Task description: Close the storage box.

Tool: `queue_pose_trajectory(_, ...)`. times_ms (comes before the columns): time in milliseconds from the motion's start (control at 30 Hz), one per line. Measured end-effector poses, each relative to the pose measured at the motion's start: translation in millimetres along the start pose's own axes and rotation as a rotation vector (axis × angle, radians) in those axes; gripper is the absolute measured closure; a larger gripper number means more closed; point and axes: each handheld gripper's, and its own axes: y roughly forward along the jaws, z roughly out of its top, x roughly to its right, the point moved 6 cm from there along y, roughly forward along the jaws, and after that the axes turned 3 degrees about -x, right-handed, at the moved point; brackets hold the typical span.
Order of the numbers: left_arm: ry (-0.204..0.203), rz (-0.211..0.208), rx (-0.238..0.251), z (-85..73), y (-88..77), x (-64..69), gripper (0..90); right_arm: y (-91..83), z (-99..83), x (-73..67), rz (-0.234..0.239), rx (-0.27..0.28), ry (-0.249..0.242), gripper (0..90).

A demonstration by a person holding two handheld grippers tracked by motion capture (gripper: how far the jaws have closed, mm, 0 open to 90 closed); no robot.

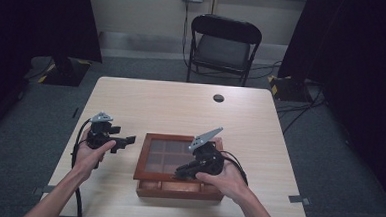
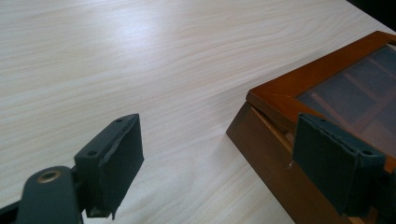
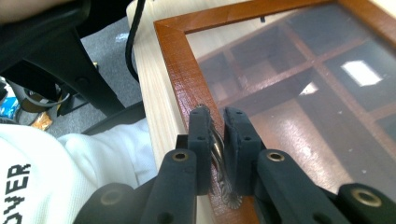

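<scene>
A wooden box [image 1: 179, 190] with a glass-paned lid [image 1: 171, 157] sits on the near half of a pale table [image 1: 181, 105], close to the person's edge. The right gripper [image 1: 180, 174] is over the lid's near frame, jaws clenched on a small twisted metal piece [image 3: 217, 151] — a handle or catch at the wooden rim, though what it is exactly cannot be told. Dividers show through the glass. The left gripper [image 1: 126, 141] hovers just left of the box, its jaws released and holding nothing, one black pad [image 2: 119, 156] over bare table and the other by the box's corner. A folding chair [image 1: 223, 47] stands beyond the table.
</scene>
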Motion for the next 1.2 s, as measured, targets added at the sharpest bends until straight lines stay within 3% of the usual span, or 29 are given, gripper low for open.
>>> queue_pose_trajectory(167,0.003,0.003,-0.009,-0.8,0.7,0.2,16.6,10.1,-8.8,-0.3,-0.003,-0.019,-0.013,82.1)
queue_pose_trajectory(533,0.021,-0.003,-0.018,-0.8,2.3,4.1,16.8,29.7,-23.1,3.0,0.008,-0.074,0.008,82.4)
queue_pose_trajectory(867,0.020,-0.015,-0.009,-0.3,0.8,4.4,16.8,41.1,-25.6,4.1,0.016,-0.095,0.017,82.8)
queue_pose_trajectory(1200,0.019,-0.011,-0.016,-0.9,1.9,4.4,16.8,41.4,-26.8,5.7,0.025,-0.089,0.024,82.8)
